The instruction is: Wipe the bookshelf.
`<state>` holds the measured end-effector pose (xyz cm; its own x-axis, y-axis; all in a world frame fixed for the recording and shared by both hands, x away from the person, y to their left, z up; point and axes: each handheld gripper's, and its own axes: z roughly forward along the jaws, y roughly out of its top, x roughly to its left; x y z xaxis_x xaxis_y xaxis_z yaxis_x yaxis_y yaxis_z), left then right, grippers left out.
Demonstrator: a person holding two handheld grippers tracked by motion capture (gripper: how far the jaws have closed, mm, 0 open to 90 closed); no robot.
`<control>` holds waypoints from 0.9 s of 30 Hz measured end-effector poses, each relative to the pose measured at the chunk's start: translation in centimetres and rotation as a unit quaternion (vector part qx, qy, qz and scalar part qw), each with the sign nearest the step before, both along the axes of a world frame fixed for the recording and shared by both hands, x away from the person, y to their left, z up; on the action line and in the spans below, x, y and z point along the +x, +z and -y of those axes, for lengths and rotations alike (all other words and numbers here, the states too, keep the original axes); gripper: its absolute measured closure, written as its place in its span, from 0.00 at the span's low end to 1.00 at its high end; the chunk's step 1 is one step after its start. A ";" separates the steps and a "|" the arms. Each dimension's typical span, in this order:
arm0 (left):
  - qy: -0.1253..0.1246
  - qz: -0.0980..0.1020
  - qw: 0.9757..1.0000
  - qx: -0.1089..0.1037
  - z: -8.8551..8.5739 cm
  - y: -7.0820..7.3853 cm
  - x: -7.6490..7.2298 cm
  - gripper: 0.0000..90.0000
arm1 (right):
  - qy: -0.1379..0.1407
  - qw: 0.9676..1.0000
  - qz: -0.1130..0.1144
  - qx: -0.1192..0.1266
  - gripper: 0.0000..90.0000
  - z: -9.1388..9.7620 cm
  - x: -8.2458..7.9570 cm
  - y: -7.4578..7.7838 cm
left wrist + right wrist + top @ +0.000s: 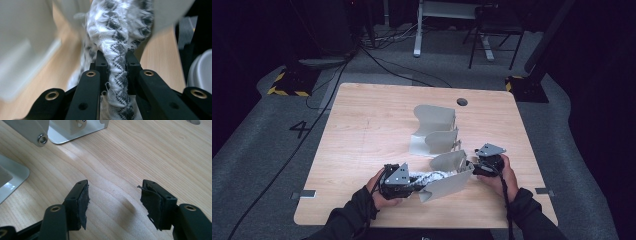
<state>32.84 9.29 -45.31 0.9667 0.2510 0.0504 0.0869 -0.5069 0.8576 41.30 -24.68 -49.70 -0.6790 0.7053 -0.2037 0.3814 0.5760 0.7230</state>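
High view first: you sit at the near edge of a wooden table (pixel 362 125), and both your hands come in from the bottom. Your left gripper (pixel 398 181) is low on the table, near the front edge. It has a tight hold on a fuzzy black-and-white cloth (pixel 428 178). The cloth is twisted like a rope and runs from that gripper toward a grey folded tray (pixel 447 185). That tray lies tipped over, just in front of you, and the cloth touches it at its open side. How far the cloth goes in, you cannot tell from up here.

Left gripper view shows the cloth (pixel 117 55) up close. It is squeezed between the two black jaws, which are pressed in on it from both sides. The cloth rises up past them, with pale grey tray walls (pixel 25 45) blurry beside it.

Your right gripper (pixel 486 165) sits at the far end of the tipped tray, just beside its edge. In the right gripper view, the right gripper (pixel 112 200) has its jaws spread apart with bare wood between them. Nothing is in them. The dark pads (pixel 83 205) look torn and ragged.

A second grey tray (pixel 434 130) stands upright farther back, near the middle of the table. It is apart from the one by your hands.
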 end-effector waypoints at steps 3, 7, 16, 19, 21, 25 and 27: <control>-0.007 0.028 0.999 -0.034 0.6 1.8 -0.1 0.87 | -0.002 1.000 -0.001 0.003 0.44 0.0 0.0 0.0; -0.012 0.053 0.996 -0.076 0.8 4.0 0.3 0.87 | -0.002 1.000 -0.001 0.008 0.44 0.2 -0.1 -0.1; -0.040 0.047 0.994 -0.094 3.2 4.9 2.3 0.87 | 0.001 1.000 0.000 0.008 0.45 0.1 0.0 -0.1; -0.041 0.044 0.996 -0.062 4.0 3.6 2.5 0.87 | 0.001 1.000 0.002 0.008 0.45 0.1 -0.1 -0.1; -0.041 0.033 0.997 -0.050 4.1 2.8 2.5 0.87 | 0.003 1.000 0.001 0.008 0.45 0.2 -0.2 -0.1; -0.041 0.014 0.999 -0.031 4.0 1.3 2.5 0.87 | 0.004 1.000 0.001 0.007 0.45 0.2 -0.1 -0.1; -0.044 0.006 0.999 -0.012 4.1 0.5 2.5 0.87 | 0.003 1.000 0.000 0.005 0.45 0.1 -0.2 -0.1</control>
